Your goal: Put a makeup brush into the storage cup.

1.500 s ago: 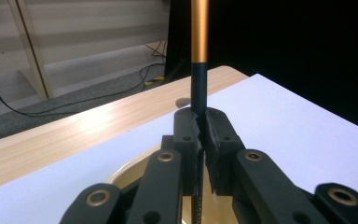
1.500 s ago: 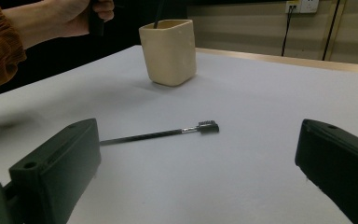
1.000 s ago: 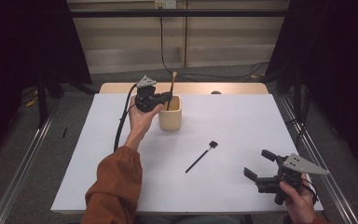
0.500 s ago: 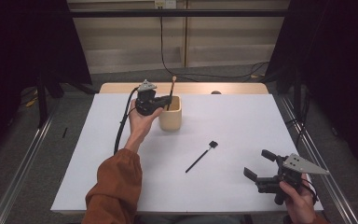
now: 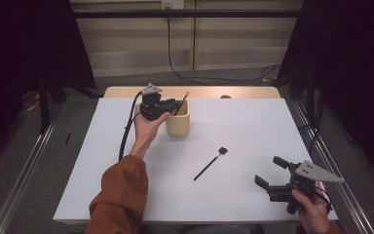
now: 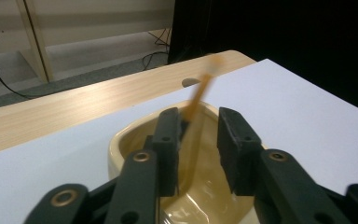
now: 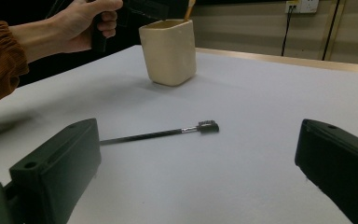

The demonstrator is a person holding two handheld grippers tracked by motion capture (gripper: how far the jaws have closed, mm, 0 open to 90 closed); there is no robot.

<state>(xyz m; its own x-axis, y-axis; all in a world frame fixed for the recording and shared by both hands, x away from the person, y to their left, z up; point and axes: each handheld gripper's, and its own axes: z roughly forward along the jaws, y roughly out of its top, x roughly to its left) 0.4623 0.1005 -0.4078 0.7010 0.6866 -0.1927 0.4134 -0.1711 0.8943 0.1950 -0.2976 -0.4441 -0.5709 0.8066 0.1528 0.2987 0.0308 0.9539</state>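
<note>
A cream cup (image 5: 177,124) stands on the white sheet toward the back. A thin wooden-handled stick (image 5: 181,103) leans inside it, its top above the rim. My left gripper (image 5: 168,108) hovers over the cup's left rim. In the left gripper view, its jaws stand apart over the cup (image 6: 121,140), and the stick (image 6: 200,93) rises just beyond the gap, unclamped. A black brush (image 5: 209,163) lies flat mid-table. My right gripper (image 5: 268,170) rests open at the front right, facing the brush (image 7: 158,135) and the cup (image 7: 168,51).
The white sheet (image 5: 253,126) covers the table, with a strip of bare wood (image 5: 243,92) along the far edge. Metal rails (image 5: 34,161) run along both sides on the floor. Cables (image 5: 214,78) lie on the floor behind.
The wooden stick has sunk lower into the cup and now leans to the right. My left gripper has let go of it and drawn slightly left. The right gripper has not moved.
</note>
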